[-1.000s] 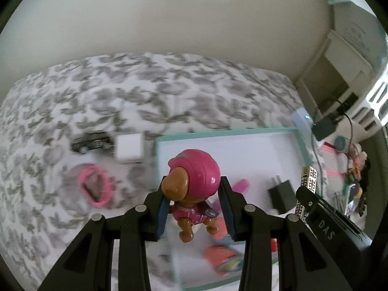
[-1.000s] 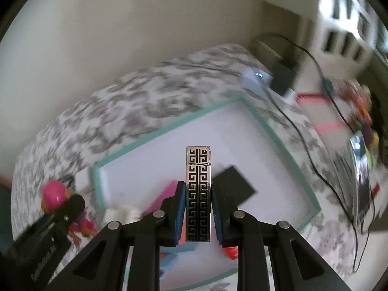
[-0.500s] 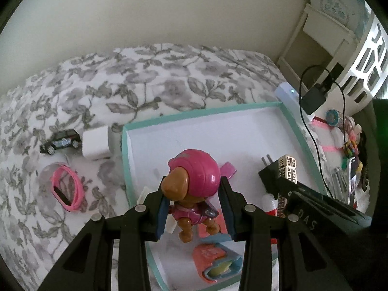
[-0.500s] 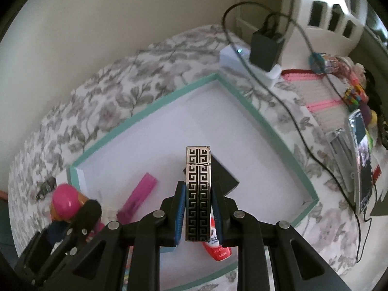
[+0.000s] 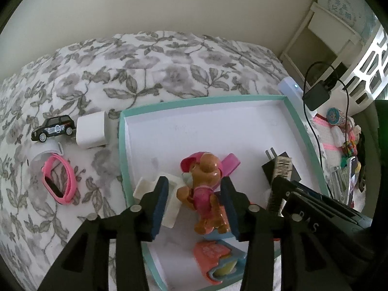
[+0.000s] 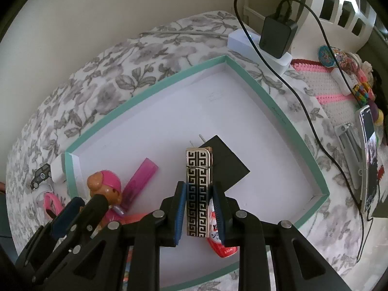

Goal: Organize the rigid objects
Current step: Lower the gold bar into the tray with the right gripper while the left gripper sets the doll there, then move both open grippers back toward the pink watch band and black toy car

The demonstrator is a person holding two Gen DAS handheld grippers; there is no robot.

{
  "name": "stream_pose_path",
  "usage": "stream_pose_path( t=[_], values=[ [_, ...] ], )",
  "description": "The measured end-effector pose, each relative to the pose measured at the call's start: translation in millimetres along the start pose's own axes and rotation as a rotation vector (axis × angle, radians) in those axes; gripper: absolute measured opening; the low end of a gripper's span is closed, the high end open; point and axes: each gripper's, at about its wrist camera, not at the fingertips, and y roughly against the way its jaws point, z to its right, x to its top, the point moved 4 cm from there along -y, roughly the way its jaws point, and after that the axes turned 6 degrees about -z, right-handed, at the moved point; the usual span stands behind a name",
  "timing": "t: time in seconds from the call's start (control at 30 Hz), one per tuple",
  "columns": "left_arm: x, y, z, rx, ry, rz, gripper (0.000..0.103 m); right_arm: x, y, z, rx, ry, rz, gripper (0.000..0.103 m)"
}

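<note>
A white tray with a teal rim (image 5: 122, 145) (image 6: 254, 82) lies on a floral bedspread. My left gripper (image 5: 194, 206) is open, its jaws wide on either side of a pink-helmeted puppy figure (image 5: 203, 181) that lies tilted in the tray; the figure also shows in the right wrist view (image 6: 104, 184). My right gripper (image 6: 198, 211) has its jaws spread a little around a black-and-gold patterned lighter (image 6: 197, 184), which stands between the pads over the tray. In the tray also lie a black plug adapter (image 6: 230, 160), a pink marker (image 6: 139, 179) and a red tube (image 6: 223, 240).
Left of the tray on the bedspread are a black toy car (image 5: 52, 128), a white charger cube (image 5: 91, 133) and a pink wristband (image 5: 59, 181). A white block (image 5: 167, 198) and an orange toy (image 5: 215, 259) lie in the tray. A power strip with cable (image 6: 274, 38) and clutter sit right.
My left gripper has opened and let go of the puppy figure, which has tipped over in the tray. My right gripper has lowered toward the tray and its jaws have loosened around the lighter.
</note>
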Motion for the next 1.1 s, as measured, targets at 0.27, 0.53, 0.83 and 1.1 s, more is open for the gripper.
stream_pose_path(
  t=[0.27, 0.53, 0.83, 1.1],
  values=[
    [5, 17, -5, -0.004, 0.012, 0.032, 0.048, 1, 12, -2, -0.006, 0.011, 0.034, 0.027],
    [7, 34, -33, 0.032, 0.102, 0.054, 0.058, 2, 32, -9, -0.005, 0.035, 0.095, 0.027],
    [1, 35, -83, 0.174, 0.245, 0.004, 0.068, -1, 28, -18, -0.011, 0.081, 0.090, 0.074],
    [-6, 33, -106, 0.245, 0.294, -0.009, 0.084, -1, 26, -25, -0.047, 0.131, 0.110, 0.097]
  ],
)
